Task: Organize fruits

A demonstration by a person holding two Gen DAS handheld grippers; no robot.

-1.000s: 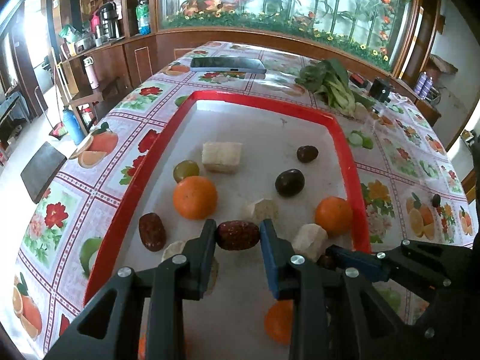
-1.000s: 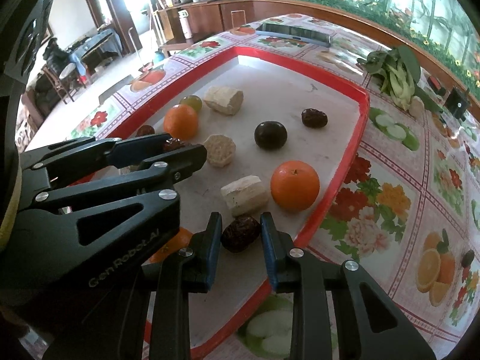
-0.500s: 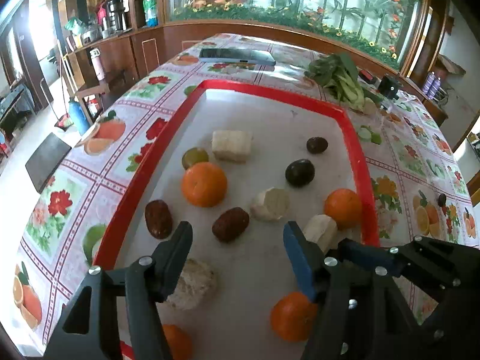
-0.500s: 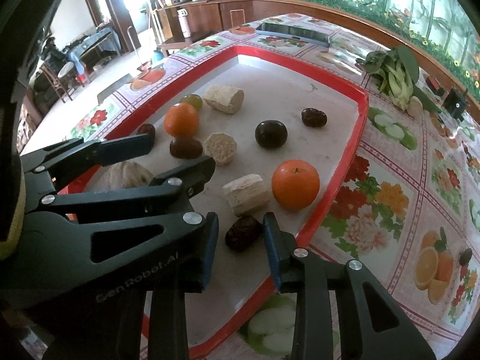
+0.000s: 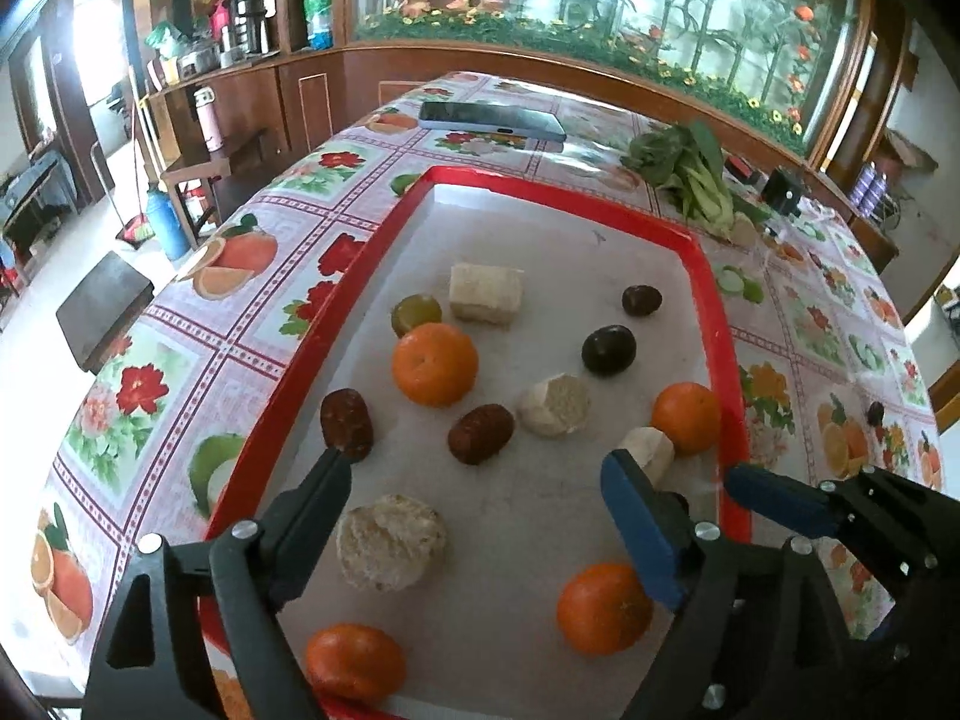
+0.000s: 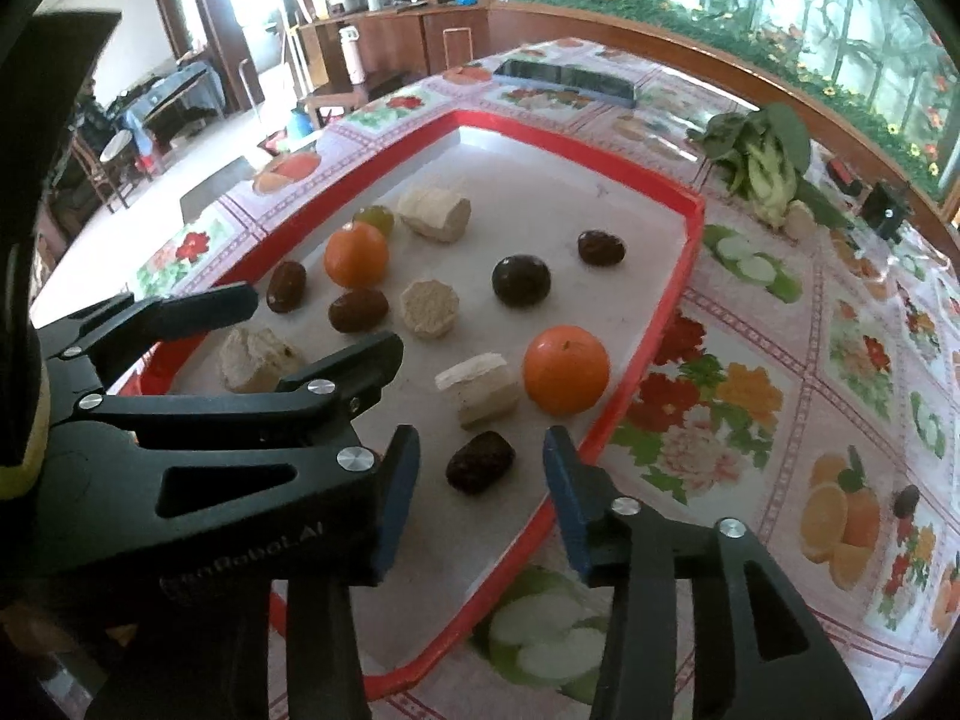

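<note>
From the left wrist view, the left hand-held gripper (image 5: 474, 498) is hanging wide and empty over the near half of the red tray (image 5: 336, 324), its fingers spread on either side of a pale rough chunk (image 5: 390, 549). A dark red date (image 5: 480, 433) is lying just beyond the fingertips, near the middle of the tray, with another date (image 5: 346, 423) close to the tray's left rim and an orange (image 5: 435, 363) just behind them. More oranges and pale chunks are sitting scattered across the tray, none sorted into a clear group yet.

From the right wrist view, the right hand-held gripper (image 6: 480, 483) is also standing wide and holding nothing, its blue pads flanking a date (image 6: 480, 461) near the tray's right rim (image 6: 672, 312). An orange (image 6: 566, 369) and a pale block (image 6: 480, 389) are sitting just behind that date. If a date is the next pick, lowering squarely over it and keeping the right finger inside the rim would probably be wise; closing across the short side should be stopping it from rolling away
</note>
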